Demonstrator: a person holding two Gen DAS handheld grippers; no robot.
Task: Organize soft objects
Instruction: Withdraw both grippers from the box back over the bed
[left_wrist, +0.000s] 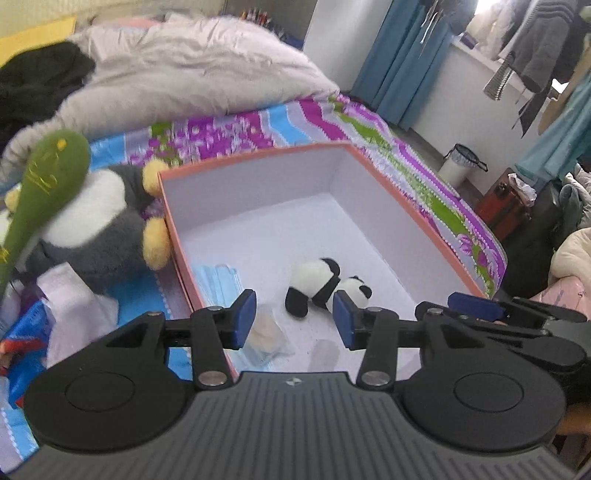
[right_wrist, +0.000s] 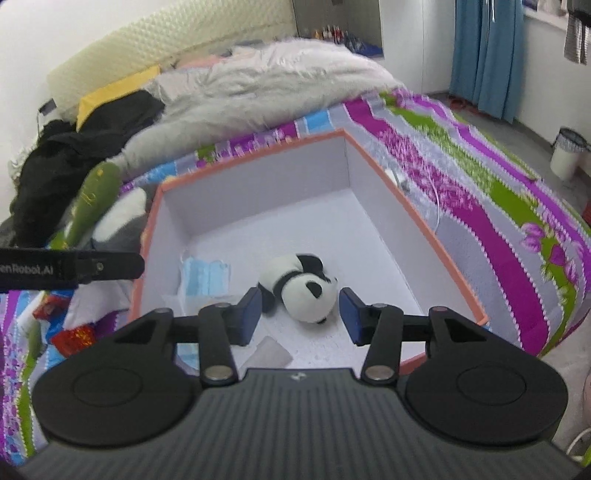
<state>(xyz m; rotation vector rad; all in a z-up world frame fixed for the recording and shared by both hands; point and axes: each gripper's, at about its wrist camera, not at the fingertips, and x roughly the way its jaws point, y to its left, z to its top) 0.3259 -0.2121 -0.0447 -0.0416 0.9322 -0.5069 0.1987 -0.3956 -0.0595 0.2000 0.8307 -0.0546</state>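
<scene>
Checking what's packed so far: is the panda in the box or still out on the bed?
In. The panda lies on its side on the box floor, inside the orange rim, beside blue masks.

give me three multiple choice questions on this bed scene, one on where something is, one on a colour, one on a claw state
1. Where does the small panda toy lie?
A. on the grey blanket
B. inside the box
C. on the floor

2. What colour is the box rim?
A. orange
B. black
C. green

3. How does the right claw stand?
A. shut on the panda
B. shut on a face mask
C. open, holding nothing

Answers:
1. B, the panda rests on the box's white floor, near the blue face masks.
2. A, an orange edge runs round the white walls.
3. C, its blue pads stand apart with nothing pressed between them; the left claw is open too.
</scene>
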